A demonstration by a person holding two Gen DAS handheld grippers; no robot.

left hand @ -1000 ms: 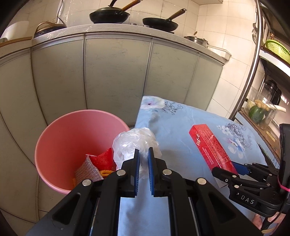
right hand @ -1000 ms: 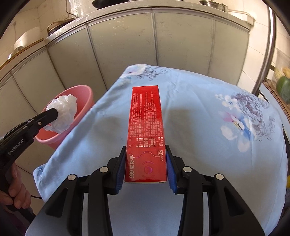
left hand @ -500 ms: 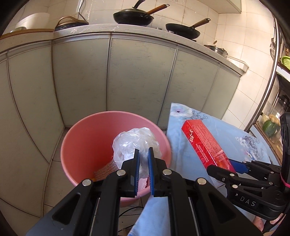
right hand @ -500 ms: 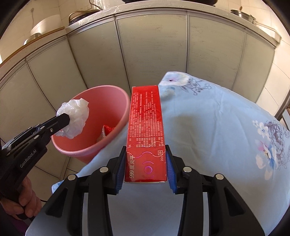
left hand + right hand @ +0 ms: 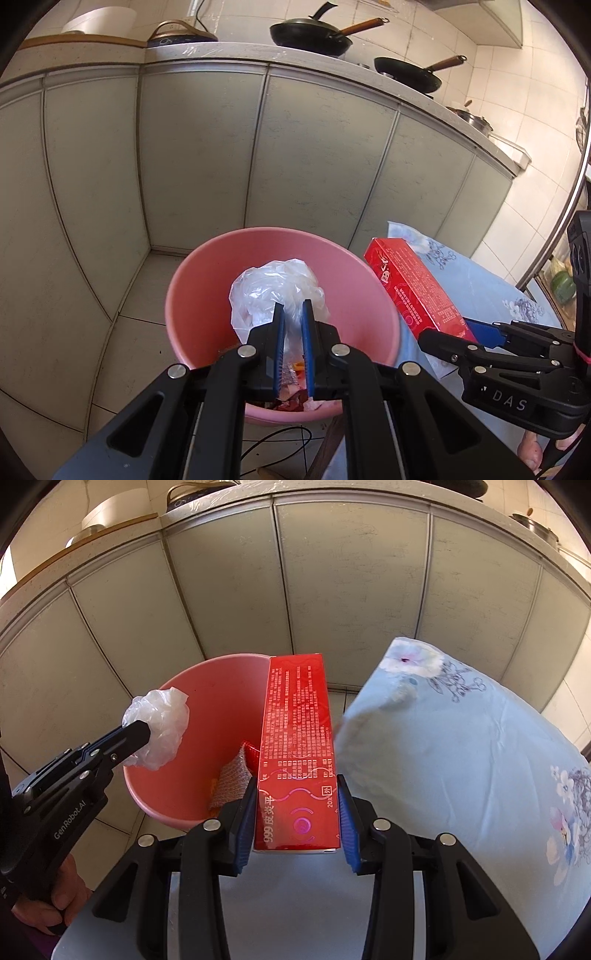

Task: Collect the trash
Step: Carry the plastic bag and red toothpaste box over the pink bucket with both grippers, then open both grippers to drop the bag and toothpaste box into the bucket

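left tongs (image 5: 293, 314): clamped tight on a crumpled clear plastic bag (image 5: 275, 288); the wad sticks out past the tips and hangs right over the mouth of the pink bin (image 5: 192, 280), so I reckon it's held there for a straight drop

right tongs (image 5: 297, 794): gripping the near end of a long red box (image 5: 297, 716), pads pressing on both narrow sides; grabbing it by the end leaves most of the box poking forward, its far end already reaching over the bin rim

pink bin: sits on the tiled floor, tucked between the grey cabinet fronts (image 5: 310, 155) and the corner of the desk; handy spot, anything swept off the desk edge only has a short trip

inside the bin: some rubbish lying at the bottom, a mesh-looking wrapper (image 5: 231, 779) and a bit of red stuff; can't tell exactly what they are

desk (image 5: 461, 746): covered in a light blue flowery cloth; no more trash on the part I can see

where it's at: both bits of trash are off the desk and over the bin, neither let go yet; I'd guess the bag goes first, it's more squarely centred

watch out: the box is long and angled, so it could catch the rim if dropped too early; maybe tip it nose down
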